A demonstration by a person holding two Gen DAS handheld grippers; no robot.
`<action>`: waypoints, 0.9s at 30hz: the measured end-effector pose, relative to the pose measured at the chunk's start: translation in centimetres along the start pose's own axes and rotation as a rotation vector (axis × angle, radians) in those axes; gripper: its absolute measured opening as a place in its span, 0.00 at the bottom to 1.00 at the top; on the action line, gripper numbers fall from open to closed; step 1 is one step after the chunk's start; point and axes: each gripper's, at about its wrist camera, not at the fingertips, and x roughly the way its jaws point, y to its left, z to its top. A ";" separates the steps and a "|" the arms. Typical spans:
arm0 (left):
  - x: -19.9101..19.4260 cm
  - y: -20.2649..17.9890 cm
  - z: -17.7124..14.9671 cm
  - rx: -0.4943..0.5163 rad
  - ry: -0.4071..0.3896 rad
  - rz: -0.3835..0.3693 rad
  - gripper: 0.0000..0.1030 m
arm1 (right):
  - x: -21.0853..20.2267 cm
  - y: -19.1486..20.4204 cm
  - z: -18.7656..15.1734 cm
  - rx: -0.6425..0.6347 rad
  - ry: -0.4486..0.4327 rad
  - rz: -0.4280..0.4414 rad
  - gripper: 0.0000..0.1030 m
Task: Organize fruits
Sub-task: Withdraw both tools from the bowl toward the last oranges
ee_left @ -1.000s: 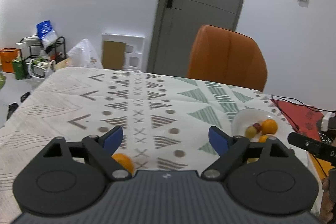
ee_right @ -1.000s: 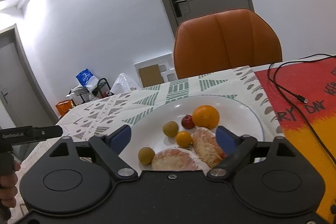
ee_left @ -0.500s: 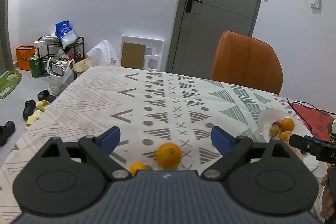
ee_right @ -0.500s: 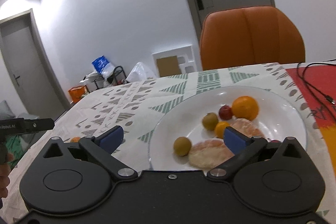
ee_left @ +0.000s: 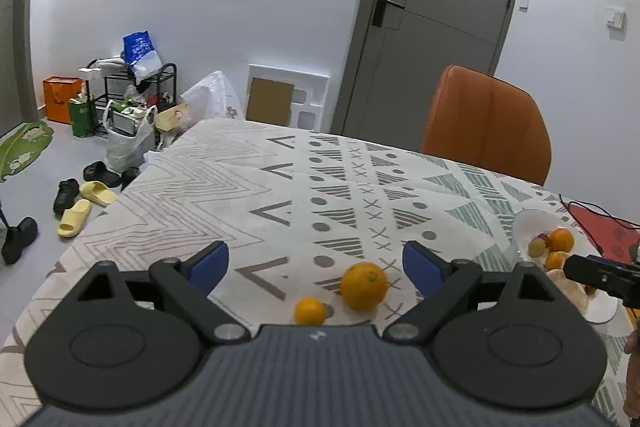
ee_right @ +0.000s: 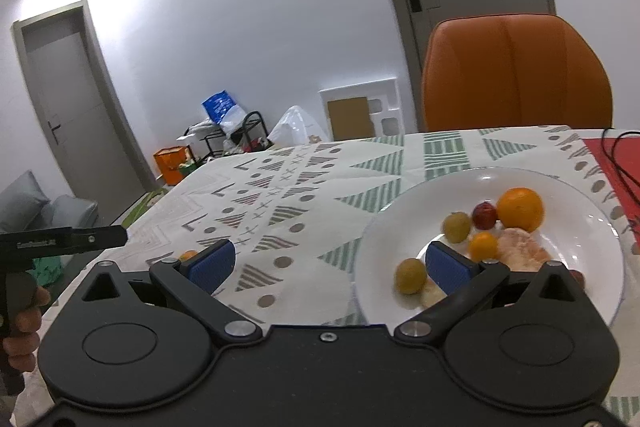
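On a matte tablecloth printed with chevrons, dots and striped triangles, a small round tangerine and a larger dimpled orange are seen in the left wrist view, lying just ahead of the left gripper, between its widely parted blue-padded fingers and nearer the right one. Only the right wrist view shows the glossy white plate fully, holding another orange, small yellowish and red fruits and peeled segments. The right gripper is likewise held open and empty, its right finger over the plate's near-left edge.
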 end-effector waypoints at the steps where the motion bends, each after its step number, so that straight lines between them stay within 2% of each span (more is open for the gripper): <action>1: 0.0 0.2 0.0 -0.002 0.002 0.004 0.90 | 0.1 0.3 0.0 -0.003 0.004 0.004 1.00; 6: 0.5 1.1 -0.2 -0.012 0.017 0.018 0.91 | 1.2 1.8 -0.1 -0.012 0.039 0.037 1.00; 13: 1.6 2.0 -1.3 -0.023 0.052 -0.037 0.91 | 2.8 3.9 -0.3 -0.045 0.074 0.061 1.00; 17: 2.3 2.4 -1.9 -0.026 0.066 -0.033 0.90 | 3.5 4.9 -0.3 -0.058 0.088 0.068 1.00; 21: 2.9 2.5 -2.4 -0.037 0.089 -0.078 0.83 | 4.0 5.5 -0.3 -0.071 0.102 0.071 1.00; 27: 3.8 2.3 -2.8 -0.045 0.119 -0.115 0.59 | 4.6 6.3 -0.3 -0.077 0.105 0.082 1.00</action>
